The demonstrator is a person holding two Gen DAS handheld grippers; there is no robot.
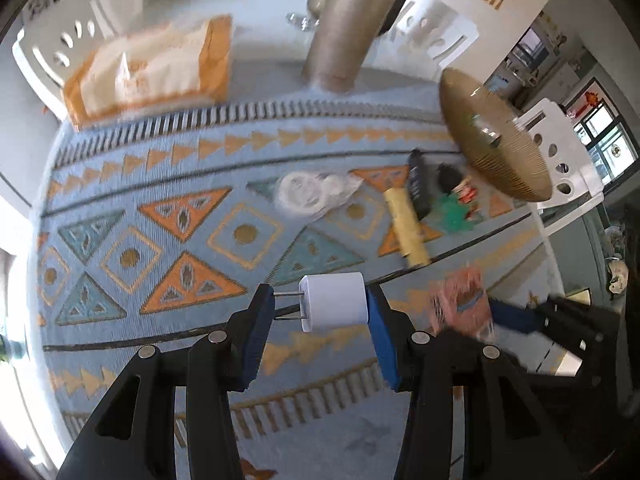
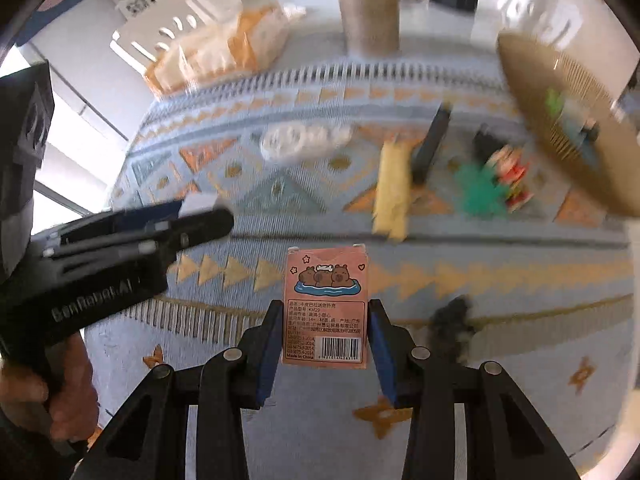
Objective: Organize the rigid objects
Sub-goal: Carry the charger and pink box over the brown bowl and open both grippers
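Observation:
My left gripper (image 1: 320,304) is shut on a white plug adapter (image 1: 334,302), its two metal prongs pointing at the left pad, held above the patterned tablecloth (image 1: 160,248). My right gripper (image 2: 325,334) is shut on a pink card box (image 2: 326,306) with capybara art and a barcode. In the left wrist view that pink card box (image 1: 460,300) shows blurred at lower right. The left gripper (image 2: 192,216) shows at the left of the right wrist view. A golden basket (image 1: 492,136) stands at the far right and also shows in the right wrist view (image 2: 560,128).
On the cloth lie a yellow roll (image 1: 406,226), a black bar (image 1: 418,188), a white bagged item (image 1: 308,196), a green toy (image 1: 454,212) and a small dark object (image 2: 450,326). A tall grey cylinder (image 1: 344,28) and an orange-white tissue pack (image 1: 152,68) stand behind. White chairs surround the table.

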